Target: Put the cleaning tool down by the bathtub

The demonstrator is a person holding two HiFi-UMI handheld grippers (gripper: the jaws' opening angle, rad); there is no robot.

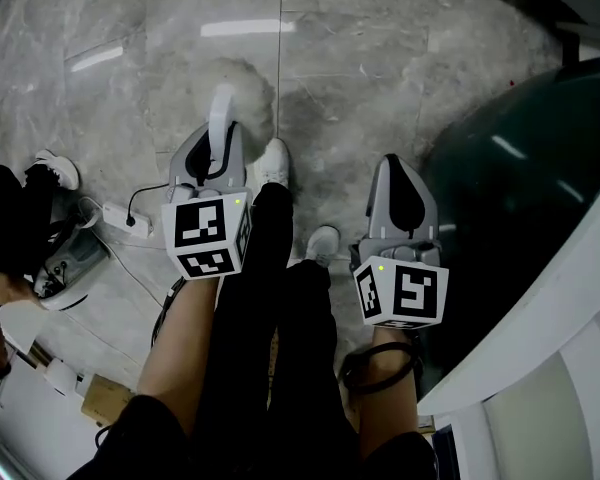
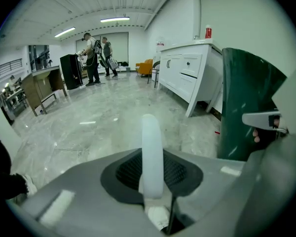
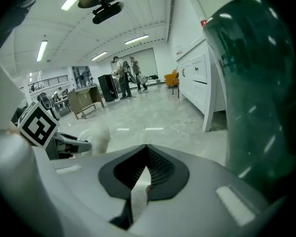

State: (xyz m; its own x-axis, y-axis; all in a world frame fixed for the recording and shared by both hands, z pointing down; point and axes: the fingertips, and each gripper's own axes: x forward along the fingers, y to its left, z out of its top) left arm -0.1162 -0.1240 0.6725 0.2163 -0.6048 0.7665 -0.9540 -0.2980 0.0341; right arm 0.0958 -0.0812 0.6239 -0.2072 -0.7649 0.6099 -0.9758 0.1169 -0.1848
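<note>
While the cleaning tool (image 1: 248,93) is pinched by its handle (image 1: 222,118) in the left gripper (image 1: 218,158), well left of the bathtub (image 1: 520,148), it should be carried beside the tub and lowered before release. Right gripper (image 1: 402,203): pressed together, empty.

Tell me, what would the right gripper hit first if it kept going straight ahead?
Nothing close. The right gripper points along open marble floor, with the green bathtub off to its right. It would probably meet the floor further on, though depth is unclear.
</note>
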